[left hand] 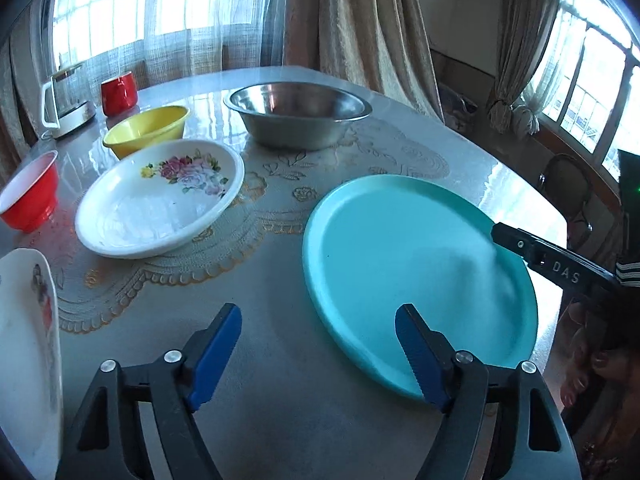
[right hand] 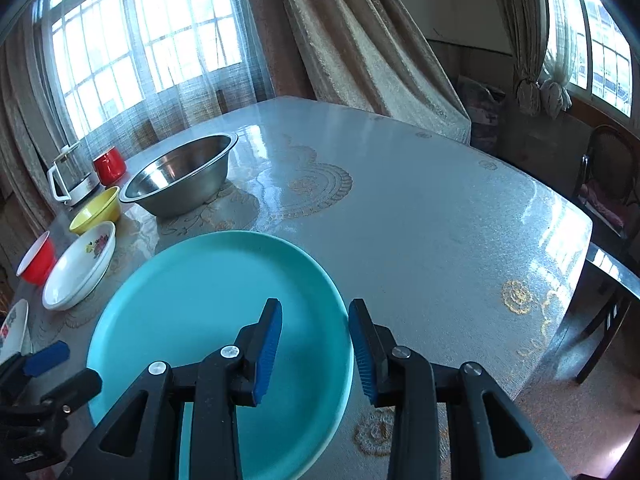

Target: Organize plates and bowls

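Right gripper (right hand: pixel 315 350) straddles teal plate (right hand: pixel 200 300) rim at 3 o'clock, jaws not yet pinching. Left gripper (left hand: pixel 318 350) open, plate edge at its 1 o'clock.

Cool daylight from the blown-out windows (right hand: pixel 140 40) behind sheer curtains glares off the glossy bench (right hand: pixel 400 220), while fisheye bending and dark vignetting warp both pictures' edges.
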`<state>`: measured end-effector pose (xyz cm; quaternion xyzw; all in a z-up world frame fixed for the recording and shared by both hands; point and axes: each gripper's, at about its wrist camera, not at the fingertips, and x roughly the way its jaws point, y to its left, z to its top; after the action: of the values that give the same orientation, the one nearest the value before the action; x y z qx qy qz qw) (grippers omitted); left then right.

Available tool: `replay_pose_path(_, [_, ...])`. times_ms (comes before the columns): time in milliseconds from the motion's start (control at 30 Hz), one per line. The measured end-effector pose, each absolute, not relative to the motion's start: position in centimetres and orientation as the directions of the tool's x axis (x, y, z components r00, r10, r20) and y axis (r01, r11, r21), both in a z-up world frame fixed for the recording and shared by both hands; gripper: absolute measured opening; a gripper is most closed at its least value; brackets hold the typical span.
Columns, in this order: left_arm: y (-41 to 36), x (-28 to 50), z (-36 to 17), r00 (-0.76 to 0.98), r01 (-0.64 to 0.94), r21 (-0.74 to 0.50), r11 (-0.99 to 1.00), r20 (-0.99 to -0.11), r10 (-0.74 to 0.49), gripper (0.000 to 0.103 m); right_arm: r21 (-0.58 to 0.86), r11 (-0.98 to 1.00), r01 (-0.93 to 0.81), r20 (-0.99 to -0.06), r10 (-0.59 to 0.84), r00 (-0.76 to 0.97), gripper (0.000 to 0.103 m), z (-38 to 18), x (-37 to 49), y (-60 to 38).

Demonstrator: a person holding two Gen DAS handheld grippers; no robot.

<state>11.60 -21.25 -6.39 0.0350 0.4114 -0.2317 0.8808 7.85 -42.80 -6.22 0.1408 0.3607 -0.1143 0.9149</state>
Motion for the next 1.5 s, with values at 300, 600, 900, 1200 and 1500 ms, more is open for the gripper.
replay_pose_path(300, [-21.3, 12.2, -6.3, 0.554, 0.426, -0.116, 0.897, -0.751, -0.36, 0.028, 0.134, 0.929, 0.345, -0.698, -0.158, 0.698, 0.021, -6.3, 7.9, -42.6])
replay_pose_path(600, [-19.4, 11.3, -6.0, 0.555, 0.413, -0.125, 0.902, -0.751, -0.358, 0.013, 0.172, 0.926, 0.335, -0.706, -0.122, 0.698, 0.008, -6.1, 7.6, -41.9])
replay_pose_path(900, [-15.2, 8.9, -5.5, 0.589, 0.355, -0.132, 0.925, -0.737, -0.331, 0.014, 0.244, 0.929, 0.28, -0.707, -0.027, 0.707, 0.008, -6.0, 7.1, -38.7])
replay_pose_path(1200, [-15.1, 6.1, -6.1, 0.606, 0.381, -0.101, 0.919, -0.724, -0.331, 0.011, 0.273, 0.94, 0.203, -0.701, 0.05, 0.711, 0.008, -4.9, 7.0, -34.6])
replay_pose_path(1500, [-14.7, 6.1, -6.0, 0.621, 0.368, -0.098, 0.925, -0.715, -0.322, 0.011, 0.2, 0.921, 0.333, -0.714, -0.096, 0.694, 0.027, -4.4, 3.6, -38.0])
